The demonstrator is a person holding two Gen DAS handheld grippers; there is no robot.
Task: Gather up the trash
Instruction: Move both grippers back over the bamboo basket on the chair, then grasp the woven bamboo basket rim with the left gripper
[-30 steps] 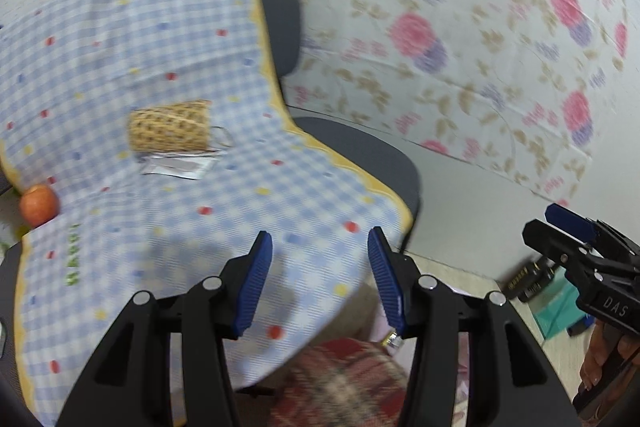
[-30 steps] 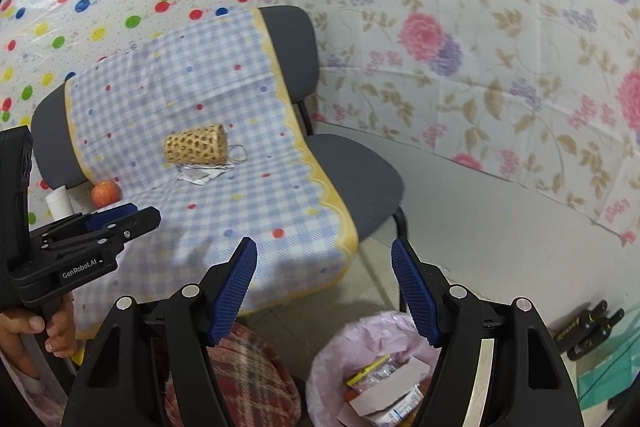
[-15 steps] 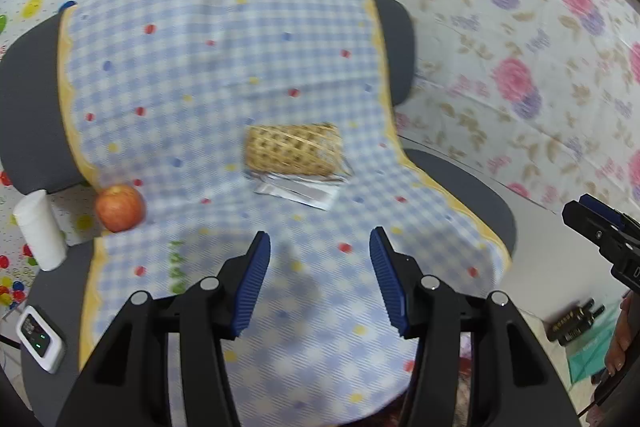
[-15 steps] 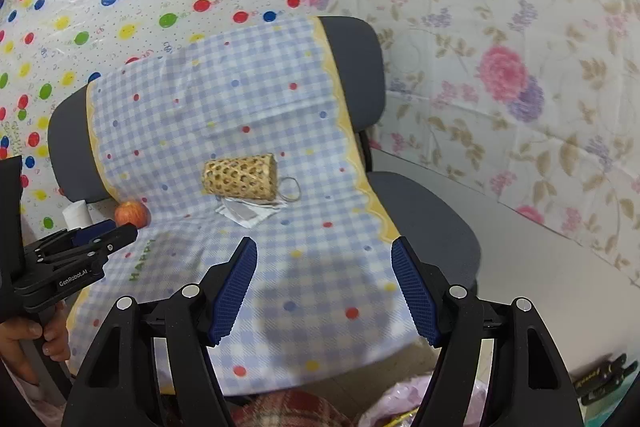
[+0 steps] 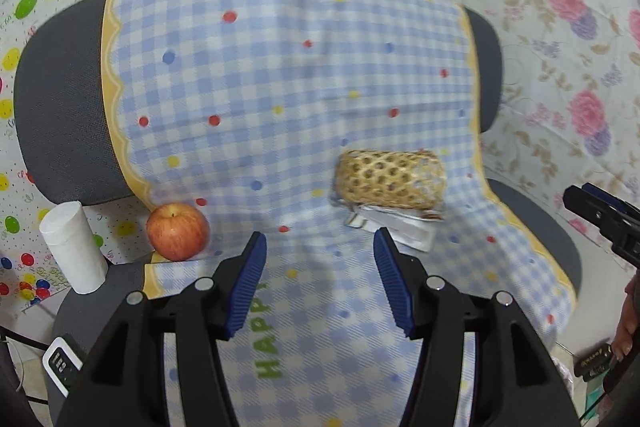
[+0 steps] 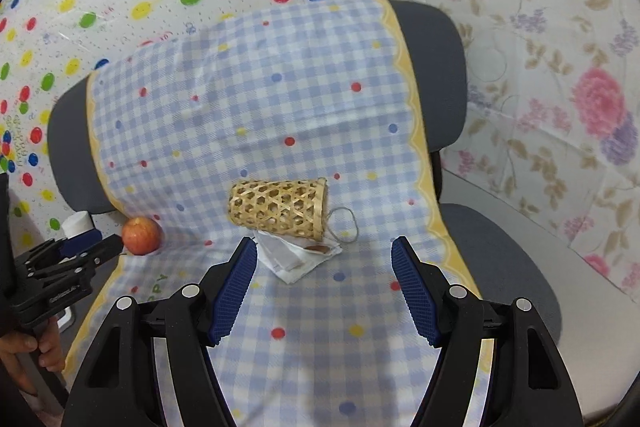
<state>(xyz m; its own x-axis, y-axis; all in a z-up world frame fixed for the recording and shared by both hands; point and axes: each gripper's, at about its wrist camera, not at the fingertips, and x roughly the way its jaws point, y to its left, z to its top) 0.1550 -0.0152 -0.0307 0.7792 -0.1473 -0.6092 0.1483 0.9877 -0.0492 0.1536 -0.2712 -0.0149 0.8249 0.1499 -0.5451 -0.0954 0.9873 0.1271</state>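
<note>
A crumpled white wrapper (image 6: 295, 257) lies on the checked blue cloth (image 6: 304, 323) over a grey chair, partly under a woven bamboo basket (image 6: 280, 209) that lies on its side. Both show in the left wrist view too, the wrapper (image 5: 400, 225) below the basket (image 5: 392, 180). My right gripper (image 6: 324, 259) is open and empty, just short of the wrapper. My left gripper (image 5: 318, 251) is open and empty, to the left of the wrapper. The right gripper also shows at the right edge of the left wrist view (image 5: 600, 213), and the left gripper at the left edge of the right wrist view (image 6: 68, 255).
A red apple (image 5: 177, 231) sits at the cloth's left edge, with a white paper roll (image 5: 74, 247) beside it. A small white device (image 5: 60, 363) lies on the grey seat at the lower left. Patterned sheets cover the walls behind the chair (image 6: 440, 75).
Both grippers have swung up and left from the floor and trash bag toward the chair seat and moved closer. The basket and wrapper now lie right in front of them.
</note>
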